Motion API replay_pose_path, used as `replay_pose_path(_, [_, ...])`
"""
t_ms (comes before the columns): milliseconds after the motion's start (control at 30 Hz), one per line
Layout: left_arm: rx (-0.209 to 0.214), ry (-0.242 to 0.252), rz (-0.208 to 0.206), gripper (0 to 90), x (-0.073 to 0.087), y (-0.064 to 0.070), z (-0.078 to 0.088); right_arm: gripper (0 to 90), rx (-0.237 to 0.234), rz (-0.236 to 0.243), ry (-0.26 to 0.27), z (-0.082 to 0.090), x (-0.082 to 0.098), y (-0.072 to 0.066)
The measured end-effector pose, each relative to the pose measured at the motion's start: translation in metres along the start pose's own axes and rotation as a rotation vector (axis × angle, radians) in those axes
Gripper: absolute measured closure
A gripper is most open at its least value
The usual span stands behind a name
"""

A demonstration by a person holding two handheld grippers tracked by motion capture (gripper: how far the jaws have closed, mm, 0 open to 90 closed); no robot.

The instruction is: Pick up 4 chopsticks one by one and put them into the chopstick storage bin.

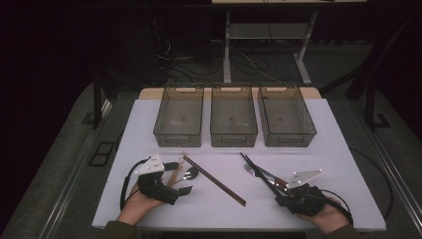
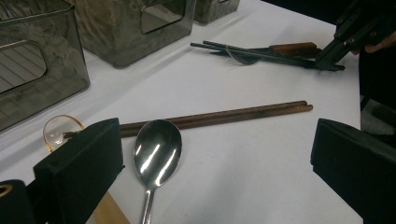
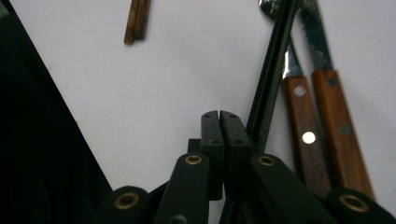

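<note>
My left gripper (image 1: pixel 179 179) (image 2: pixel 215 158) rests open near the table's front left, its jaws wide apart around the bowl of a metal spoon (image 2: pixel 156 149) (image 1: pixel 190 173) without touching it. A clear amber spoon (image 2: pixel 58 130) lies beside its left jaw. Brown chopsticks (image 1: pixel 214 180) (image 2: pixel 215 116) lie diagonally just beyond. My right gripper (image 1: pixel 276 188) (image 3: pixel 219 114) is shut at the front right, pads together with nothing between them. Black chopsticks (image 3: pixel 271 79) (image 2: pixel 261 53) run along its right side, next to a wooden-handled fork (image 3: pixel 301 135) and knife (image 3: pixel 341 130).
Three see-through grey bins (image 1: pixel 178 115) (image 1: pixel 234 115) (image 1: pixel 287 115) stand in a row at the back of the white table (image 1: pixel 328 149). Bare tabletop lies between the bins and the cutlery. A dark floor with cables surrounds the table.
</note>
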State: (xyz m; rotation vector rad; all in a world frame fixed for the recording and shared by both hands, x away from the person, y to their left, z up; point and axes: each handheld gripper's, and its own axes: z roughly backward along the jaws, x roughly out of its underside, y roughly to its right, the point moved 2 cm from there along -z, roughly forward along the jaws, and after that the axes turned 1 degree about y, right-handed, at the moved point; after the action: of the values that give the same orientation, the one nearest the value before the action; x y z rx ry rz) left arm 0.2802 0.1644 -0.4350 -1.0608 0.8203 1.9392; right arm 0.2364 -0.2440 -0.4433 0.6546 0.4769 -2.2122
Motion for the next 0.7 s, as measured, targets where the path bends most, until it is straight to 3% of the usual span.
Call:
replay_pose_path(233, [0.003,-0.005,-0.003,1.5,0.000,0.001,-0.001,83.2,0.060,-0.049,0.075,0.006,-0.005,0.012])
replay_pose_path(433, [0.003,-0.004,-0.003,1.5,0.000,0.001,-0.001,82.5,0.063,-0.079,0.072,0.001,-0.006,0.019])
replay_pose_path(700, [0.003,-0.007,-0.004,1.5,0.000,0.001,-0.002,81.6,0.060,-0.078,0.056,-0.004,-0.005,0.018])
